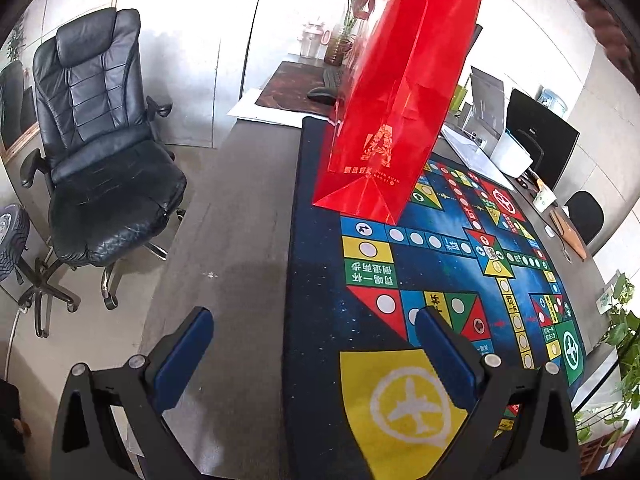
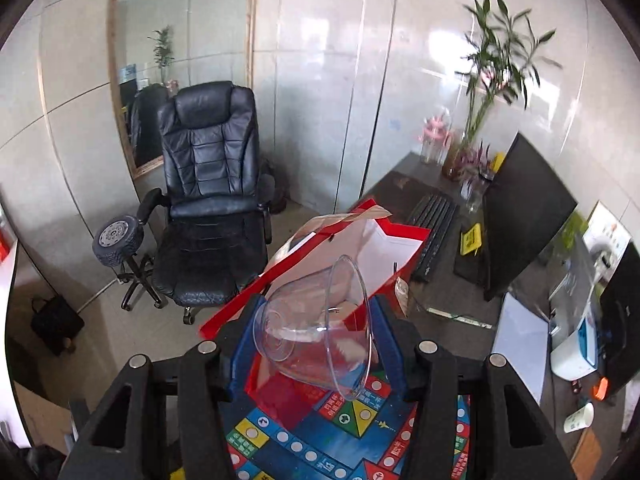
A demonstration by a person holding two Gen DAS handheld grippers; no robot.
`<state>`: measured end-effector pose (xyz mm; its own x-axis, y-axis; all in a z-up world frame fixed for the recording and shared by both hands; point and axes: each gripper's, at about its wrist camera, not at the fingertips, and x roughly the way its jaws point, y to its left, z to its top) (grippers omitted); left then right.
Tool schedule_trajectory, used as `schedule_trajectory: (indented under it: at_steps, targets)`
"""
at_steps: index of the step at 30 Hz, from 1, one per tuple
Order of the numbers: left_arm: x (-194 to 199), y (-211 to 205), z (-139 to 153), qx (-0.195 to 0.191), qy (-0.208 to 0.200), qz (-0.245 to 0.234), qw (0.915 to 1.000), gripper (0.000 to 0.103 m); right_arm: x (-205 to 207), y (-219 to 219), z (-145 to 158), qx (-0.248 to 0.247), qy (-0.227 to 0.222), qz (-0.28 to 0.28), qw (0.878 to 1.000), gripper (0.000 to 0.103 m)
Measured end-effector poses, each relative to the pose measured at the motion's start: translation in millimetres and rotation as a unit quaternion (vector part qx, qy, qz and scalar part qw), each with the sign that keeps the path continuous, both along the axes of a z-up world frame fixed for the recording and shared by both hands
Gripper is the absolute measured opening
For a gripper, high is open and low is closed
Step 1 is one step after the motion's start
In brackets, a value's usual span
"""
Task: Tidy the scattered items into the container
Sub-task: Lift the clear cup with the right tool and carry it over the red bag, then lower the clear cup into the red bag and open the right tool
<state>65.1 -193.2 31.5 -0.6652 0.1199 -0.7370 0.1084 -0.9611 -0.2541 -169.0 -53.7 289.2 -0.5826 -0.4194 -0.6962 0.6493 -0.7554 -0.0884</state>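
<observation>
Left wrist view: open left tool [image 1: 314, 354] over game mat [image 1: 420, 280] on grey desk [image 1: 240, 240]; right tool [image 2: 316, 344] grips clear cup [image 2: 320, 332].

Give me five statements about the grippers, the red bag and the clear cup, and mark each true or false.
1. The right gripper is shut on a clear plastic cup. True.
2. The left gripper holds the red paper bag. False: its fingers are spread apart with nothing between them, and the bag stands farther off on the game mat.
3. The cup is held above the bag's open mouth, tilted on its side. True.
4. The bag lies flat on the mat. False: it stands upright.
5. The black office chair stands on the floor beside the desk. True.
</observation>
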Motion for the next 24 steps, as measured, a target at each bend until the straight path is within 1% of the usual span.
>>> schedule_trajectory:
  at_steps: [2,3,7,11,15,24]
  targets:
    - [0.4,-1.5,0.7,0.0,0.001,0.002,1.0,0.103,-14.8,-9.1,-3.2,0.01,0.013,-0.012,1.0,0.058]
    - [0.8,-2.3,1.2,0.0,0.002,0.004,1.0,0.103,-21.0,-12.3,-5.2,0.011,0.011,-0.015,1.0,0.058]
    - [1.9,-4.1,0.9,0.0,0.001,0.009,1.0,0.103,-53.3,-30.6,-21.8,0.007,-0.028,-0.016,0.999,0.058]
    - [2.9,-4.3,-0.5,-0.003,-0.001,0.009,1.0,0.103,-75.3,-43.4,-38.0,0.009,-0.047,-0.03,0.998,0.058]
    - [3.7,-10.5,-1.7,0.001,-0.001,0.015,0.9999,0.103,-86.5,-51.4,-53.5,0.023,-0.052,-0.037,0.998,0.058]
    - [3.2,-17.8,-7.0,0.008,-0.004,0.021,0.9997,0.103,-97.8,-55.4,-69.8,0.038,-0.062,-0.044,0.996,0.058]
